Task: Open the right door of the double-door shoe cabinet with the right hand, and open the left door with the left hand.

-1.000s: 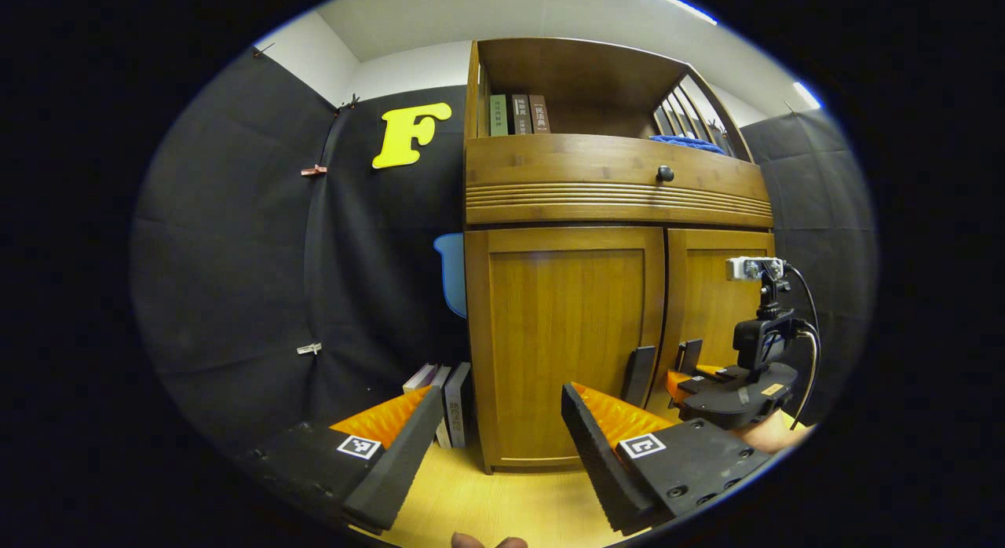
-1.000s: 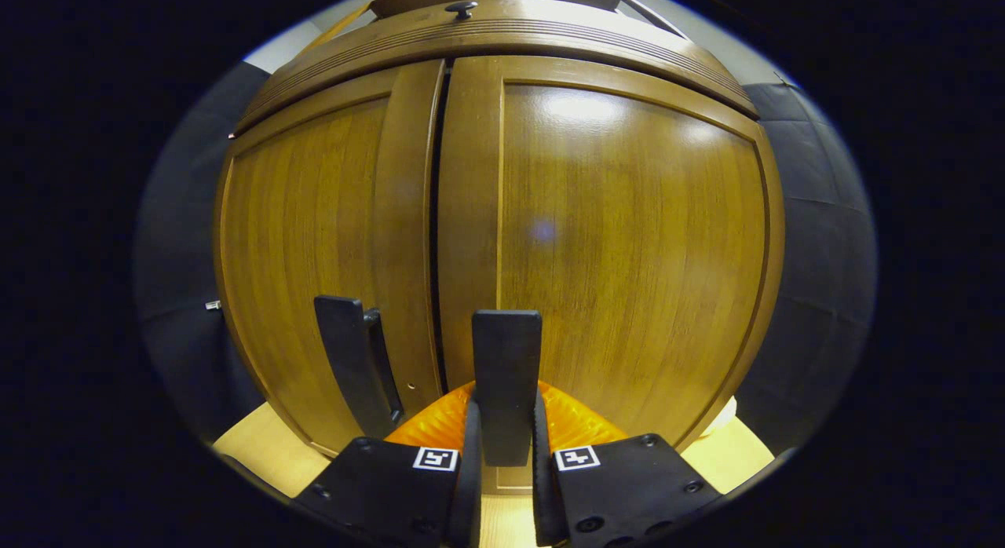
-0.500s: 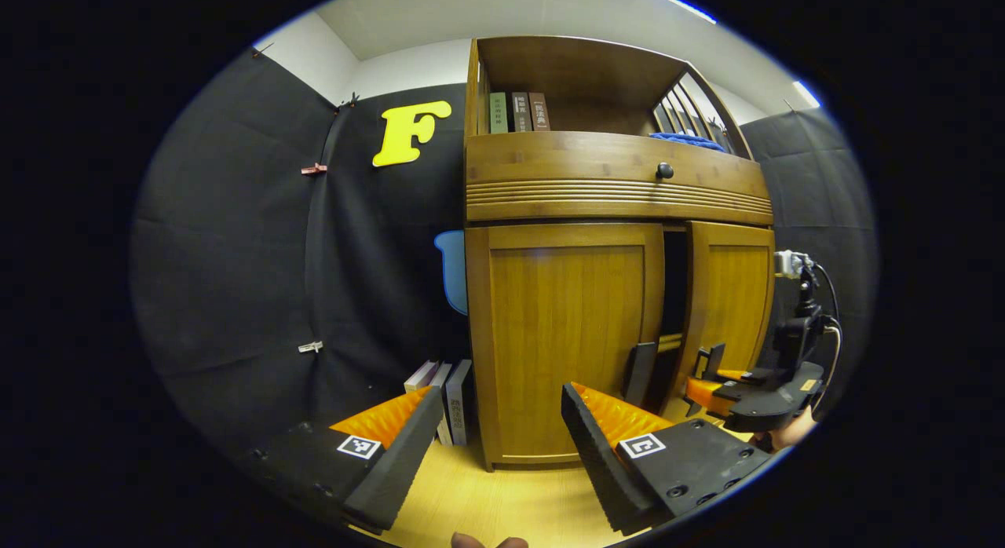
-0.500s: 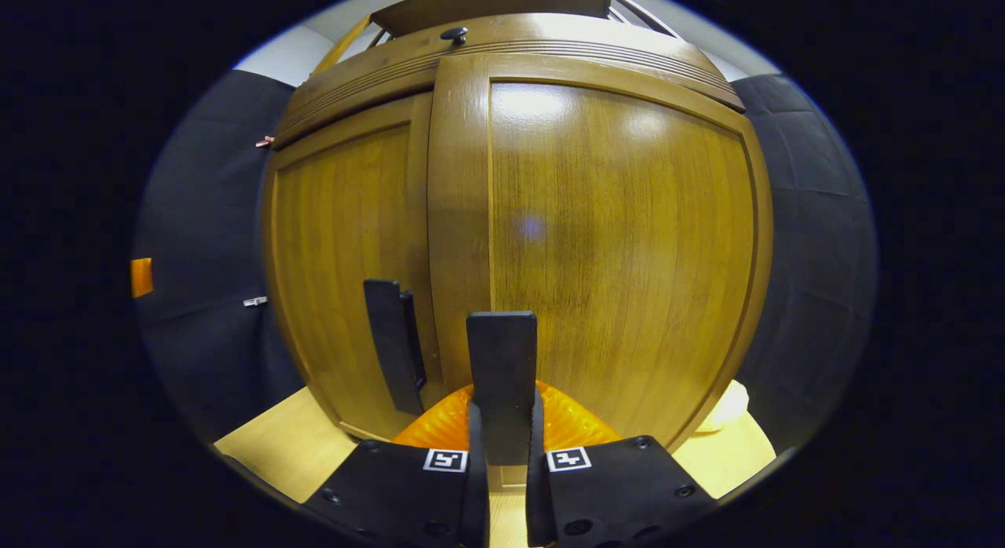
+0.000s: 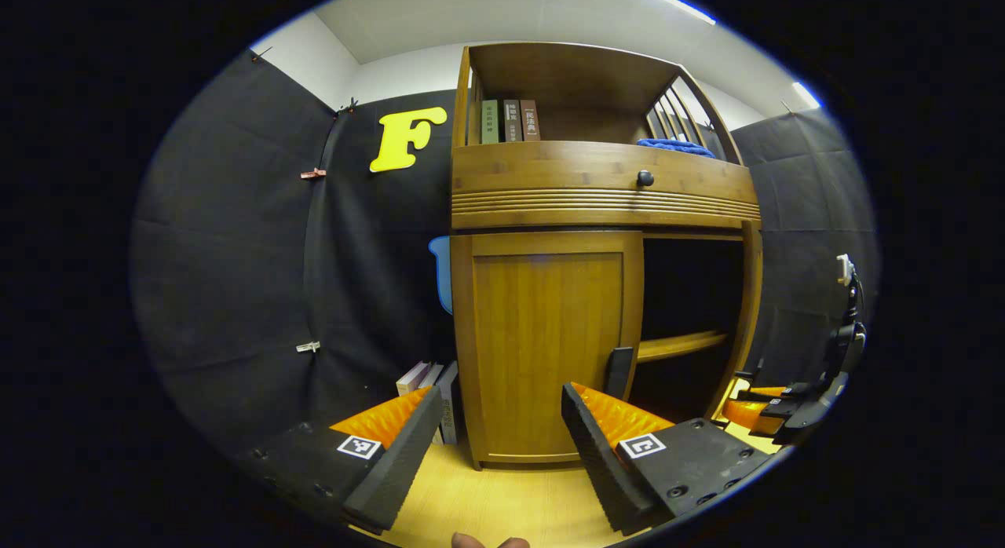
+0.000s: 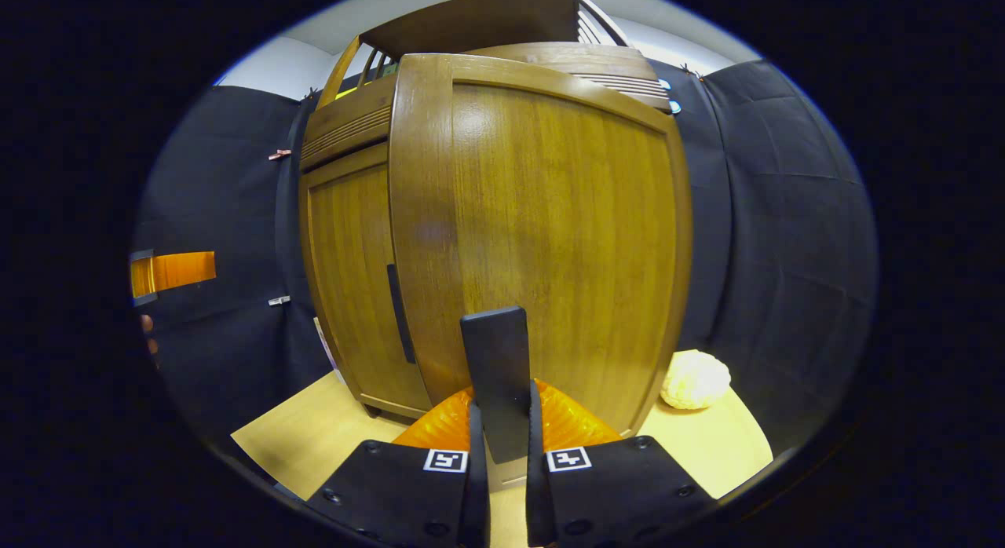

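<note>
The wooden shoe cabinet stands ahead in the left gripper view. Its left door is closed, with a black handle at its right edge. My left gripper is open, short of that door and touching nothing. The right door is swung wide open and shows edge-on in the left gripper view, baring a dark inside with a shelf. My right gripper is shut on the right door's black handle. It also shows far right.
Several books lean on the floor left of the cabinet. Books and a blue cloth sit on the top shelf above a drawer knob. A pale round lump lies on the floor right of the open door.
My right gripper has pulled the right door from closed to wide open, swinging rightward with it. The left gripper has stayed open and hardly moved.
</note>
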